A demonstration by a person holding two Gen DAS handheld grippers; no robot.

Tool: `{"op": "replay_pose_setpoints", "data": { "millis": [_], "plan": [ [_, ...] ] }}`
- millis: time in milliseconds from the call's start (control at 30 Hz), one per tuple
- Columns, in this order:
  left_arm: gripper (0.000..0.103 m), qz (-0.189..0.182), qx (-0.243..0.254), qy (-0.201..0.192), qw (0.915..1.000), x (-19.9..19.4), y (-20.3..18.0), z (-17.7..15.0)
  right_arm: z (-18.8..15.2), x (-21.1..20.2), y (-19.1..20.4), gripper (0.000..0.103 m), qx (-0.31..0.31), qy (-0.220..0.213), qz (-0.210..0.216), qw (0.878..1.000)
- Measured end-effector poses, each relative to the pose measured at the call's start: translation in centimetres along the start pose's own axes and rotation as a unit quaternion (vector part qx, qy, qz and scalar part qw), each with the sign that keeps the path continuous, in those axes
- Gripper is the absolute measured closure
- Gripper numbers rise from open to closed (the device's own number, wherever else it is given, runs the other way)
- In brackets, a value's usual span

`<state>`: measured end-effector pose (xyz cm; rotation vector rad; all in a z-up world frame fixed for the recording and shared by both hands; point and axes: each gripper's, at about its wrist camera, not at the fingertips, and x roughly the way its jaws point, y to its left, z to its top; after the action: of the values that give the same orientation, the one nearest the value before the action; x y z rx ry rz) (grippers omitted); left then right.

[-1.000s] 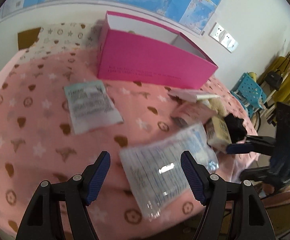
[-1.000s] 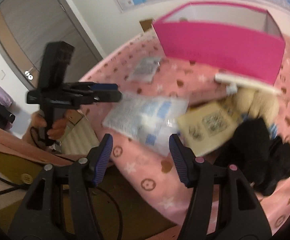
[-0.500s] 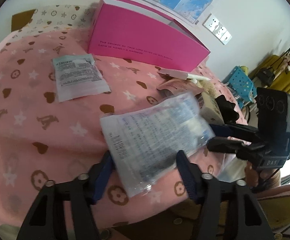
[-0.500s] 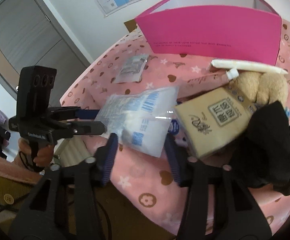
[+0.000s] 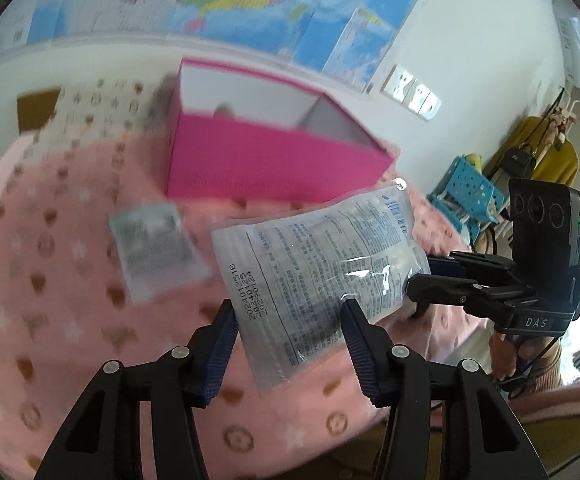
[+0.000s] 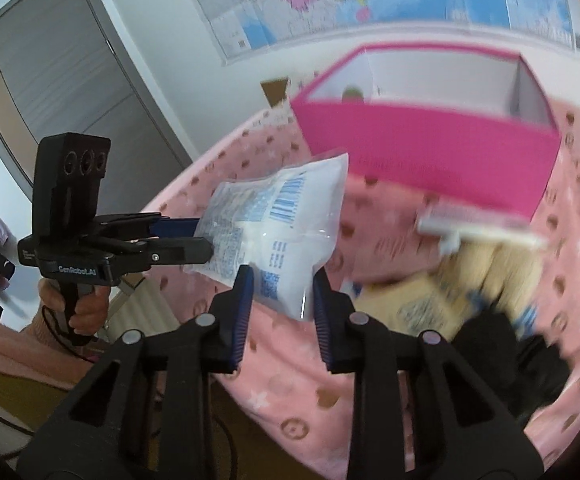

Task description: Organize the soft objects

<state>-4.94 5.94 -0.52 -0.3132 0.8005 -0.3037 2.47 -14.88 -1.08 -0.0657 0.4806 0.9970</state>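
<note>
A clear plastic packet with blue print hangs in the air above the pink blanket, held from both ends. My left gripper is shut on its near edge; in the right wrist view it grips the packet's left side. My right gripper is shut on the packet's lower corner; in the left wrist view it pinches the right end. The open pink box stands behind the packet, with a small green thing inside.
A second smaller packet lies on the pink patterned blanket. To the right lie a white tube, a beige plush toy, a yellowish pack and black cloth. The blanket's front edge drops off near me.
Both grippers have closed on the clear packet and lifted it off the blanket, up and toward the pink box. The views are blurred from motion.
</note>
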Motion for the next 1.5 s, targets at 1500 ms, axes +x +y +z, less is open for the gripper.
{"op": "replay_pose_setpoints", "data": {
  "millis": [1500],
  "plan": [
    [0.049, 0.113, -0.023, -0.018, 0.9932, 11.1, 6.6, 20.5, 15.8, 11.8, -15.5, 0.037, 0.111, 0.073, -0.057, 0.990]
  ]
}}
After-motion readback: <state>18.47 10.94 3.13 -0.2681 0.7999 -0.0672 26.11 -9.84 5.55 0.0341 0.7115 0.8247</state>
